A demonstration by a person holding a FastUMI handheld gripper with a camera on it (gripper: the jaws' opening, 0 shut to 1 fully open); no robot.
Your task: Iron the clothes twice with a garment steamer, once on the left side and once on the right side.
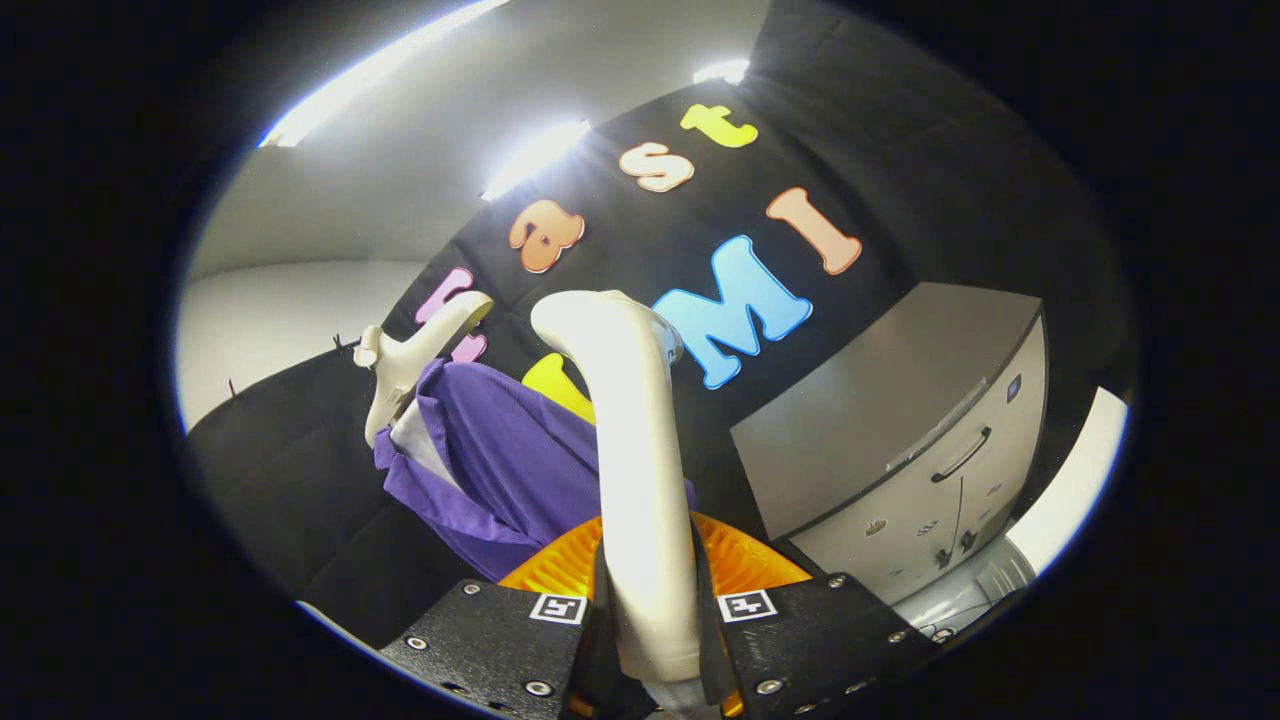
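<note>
The gripper (pixel 650 640) is clenched on the handle of the garment steamer (pixel 630 450), both fingers pressed against the pale shaft low down, so that the steamer rises from between them and curves over at its top. Just beyond the fingers, behind the handle, sits an orange ribbed piece (pixel 745 560), whose nature I cannot make out. Ahead and to the left hangs the task's garment, a purple shirt (pixel 510 470), draped from a pale hanger (pixel 405 360) against the black cloth wall (pixel 280 480); the steamer's head stands beside the shirt's upper part, and whether it touches the fabric cannot be told from here. Off to the right, well apart from the shirt, stands a grey cabinet (pixel 900 430) with a drawer handle. The step in hand appears to be bringing the head up to one side of the shirt for a pass. To do it well, the grip should stay firm low on the handle so the head does not twist, the head's face should meet the cloth flat, not edge on, and the stroke should run smoothly down one side of the shirt, clear of the hanger, so the fabric does not bunch or swing away.
</note>
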